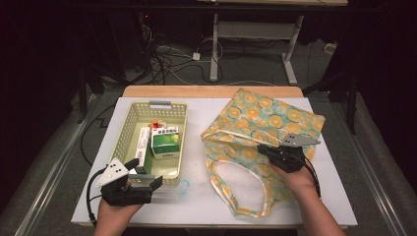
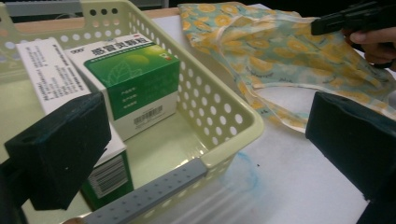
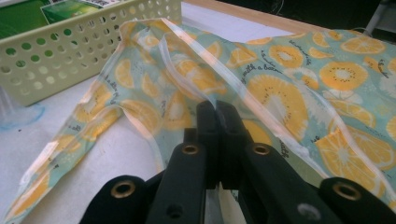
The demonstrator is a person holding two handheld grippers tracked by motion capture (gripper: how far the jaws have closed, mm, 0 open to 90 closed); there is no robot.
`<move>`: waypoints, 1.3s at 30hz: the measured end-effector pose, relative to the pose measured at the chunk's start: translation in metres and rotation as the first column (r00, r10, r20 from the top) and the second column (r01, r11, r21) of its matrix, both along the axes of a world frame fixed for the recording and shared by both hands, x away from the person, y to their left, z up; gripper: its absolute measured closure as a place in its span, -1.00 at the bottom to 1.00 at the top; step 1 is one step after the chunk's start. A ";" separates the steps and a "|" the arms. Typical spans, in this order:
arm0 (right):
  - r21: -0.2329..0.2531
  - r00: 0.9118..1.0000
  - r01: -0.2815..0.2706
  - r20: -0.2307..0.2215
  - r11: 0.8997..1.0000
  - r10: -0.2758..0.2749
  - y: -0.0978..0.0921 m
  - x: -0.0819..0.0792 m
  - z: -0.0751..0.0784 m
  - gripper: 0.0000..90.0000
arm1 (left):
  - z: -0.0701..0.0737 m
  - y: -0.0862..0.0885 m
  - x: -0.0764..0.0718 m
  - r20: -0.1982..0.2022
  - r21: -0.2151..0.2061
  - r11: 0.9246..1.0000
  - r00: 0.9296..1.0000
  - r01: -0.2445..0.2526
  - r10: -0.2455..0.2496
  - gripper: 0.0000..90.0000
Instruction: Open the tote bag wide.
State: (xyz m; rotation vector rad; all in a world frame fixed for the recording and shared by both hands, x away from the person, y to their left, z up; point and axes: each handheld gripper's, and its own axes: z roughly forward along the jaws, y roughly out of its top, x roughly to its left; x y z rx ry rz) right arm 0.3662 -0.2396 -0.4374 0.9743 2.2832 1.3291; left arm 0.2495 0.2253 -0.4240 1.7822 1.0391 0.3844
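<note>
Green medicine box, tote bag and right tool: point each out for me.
Green medicine box (image 2: 133, 74), left gripper view, its green front face.
Tote bag (image 1: 275, 118), high view, printed cloth body.
Right tool (image 3: 217, 112), right gripper view, tips pinching the bag's rim.

Light is falling from above onto the white worktop (image 1: 295, 196), leaving the surrounding room dim and nearly black. The high view is looking soft and grainy. In the gripper views, the near tongs (image 2: 205, 154) are blurring, while the bag (image 3: 289, 88) is staying fairly sharp.
</note>
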 end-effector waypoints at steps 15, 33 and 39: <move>0.036 1.000 0.014 0.007 0.999 -0.014 0.001 -0.001 0.016 1.00 | 0.003 0.018 0.015 0.003 0.003 0.998 0.998 -0.062 0.062 -1.00; 0.024 0.999 0.018 0.025 1.000 -0.019 -0.008 -0.011 0.008 1.00 | -0.004 0.018 0.029 -0.044 0.056 0.992 0.993 -0.111 0.113 -1.00; 0.030 1.000 0.022 0.021 0.999 -0.022 -0.012 -0.012 0.008 1.00 | -0.002 0.011 0.040 -0.060 0.073 0.989 0.989 -0.132 0.136 -1.00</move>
